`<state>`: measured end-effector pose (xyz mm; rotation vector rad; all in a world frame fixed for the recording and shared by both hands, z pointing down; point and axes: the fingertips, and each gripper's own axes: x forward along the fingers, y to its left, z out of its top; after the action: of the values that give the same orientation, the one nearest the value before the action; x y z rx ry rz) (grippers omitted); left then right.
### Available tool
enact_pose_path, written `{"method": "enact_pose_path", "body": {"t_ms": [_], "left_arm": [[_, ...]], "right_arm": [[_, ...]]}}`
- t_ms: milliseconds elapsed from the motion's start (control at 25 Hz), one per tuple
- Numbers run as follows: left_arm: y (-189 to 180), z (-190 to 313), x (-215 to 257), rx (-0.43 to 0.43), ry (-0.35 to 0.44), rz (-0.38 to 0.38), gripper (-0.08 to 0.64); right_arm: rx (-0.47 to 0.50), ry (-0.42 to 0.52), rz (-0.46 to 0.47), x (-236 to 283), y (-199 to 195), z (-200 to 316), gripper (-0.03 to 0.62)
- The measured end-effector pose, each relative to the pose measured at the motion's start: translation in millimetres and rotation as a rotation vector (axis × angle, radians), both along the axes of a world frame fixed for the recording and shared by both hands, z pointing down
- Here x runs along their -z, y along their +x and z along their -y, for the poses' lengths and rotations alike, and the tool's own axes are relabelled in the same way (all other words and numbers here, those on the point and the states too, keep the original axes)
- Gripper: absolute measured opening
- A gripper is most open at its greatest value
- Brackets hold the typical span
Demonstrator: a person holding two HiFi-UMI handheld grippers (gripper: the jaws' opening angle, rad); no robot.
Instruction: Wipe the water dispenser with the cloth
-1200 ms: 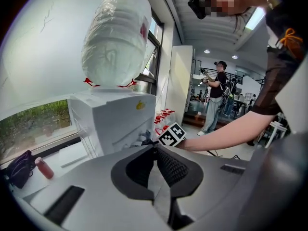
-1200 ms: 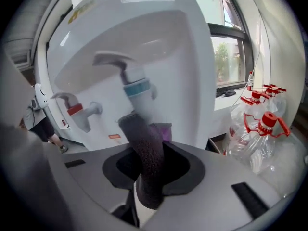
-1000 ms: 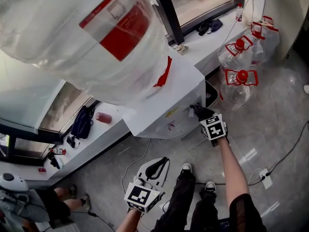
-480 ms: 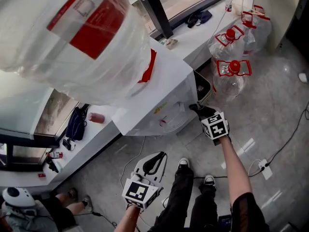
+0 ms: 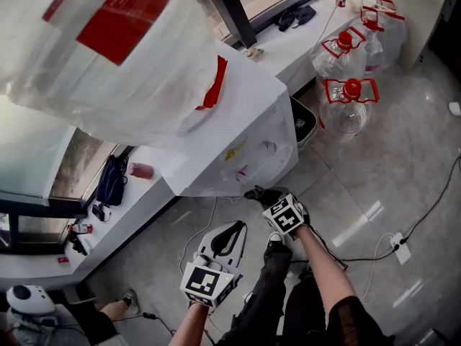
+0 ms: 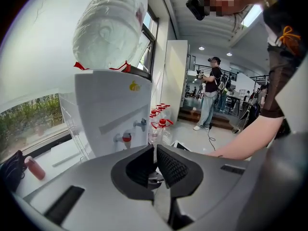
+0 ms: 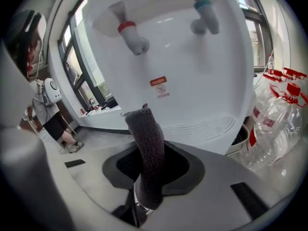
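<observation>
White water dispenser (image 5: 248, 114), inverted bottle (image 5: 108, 56) on top; right gripper (image 5: 258, 193) clamped on the dark cloth (image 7: 147, 148), near the dispenser's lower front edge beneath the taps (image 7: 131, 35); left gripper (image 5: 229, 242) lower and apart, jaws narrowed to a slit, nothing between them.

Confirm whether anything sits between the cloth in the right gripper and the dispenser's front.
Nothing visible does. The right gripper is shut on the cloth, whose tip points at the water dispenser front panel below the taps, with only open air between them.
</observation>
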<state>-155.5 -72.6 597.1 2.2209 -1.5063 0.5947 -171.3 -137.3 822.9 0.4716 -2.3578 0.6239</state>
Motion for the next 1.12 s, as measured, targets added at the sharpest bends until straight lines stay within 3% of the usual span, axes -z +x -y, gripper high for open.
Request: {"method": "enact_pose_path", "body": {"t_ms": [200,360,720,1120], "left_arm": [[-7,-1,-17,-0.006,-0.013,0.017,0.02],[-8,4,-27,-0.017,-0.01,0.022,0.02],[8,13,-44,-0.082,-0.022,0.008,0.02],[34,32,-46,-0.188,-0.019,0.016,0.02]], "right_arm": [[0.068,-0.027,0.022,-17,-39,-24,0.103],[0.067,-0.017,-0.012,-41,-38,-14,0.103],[0.032,0.034,-0.032,-52,3,25,0.103],[-0.185,0.066,-0.094,-50,84,119,0.103]]}}
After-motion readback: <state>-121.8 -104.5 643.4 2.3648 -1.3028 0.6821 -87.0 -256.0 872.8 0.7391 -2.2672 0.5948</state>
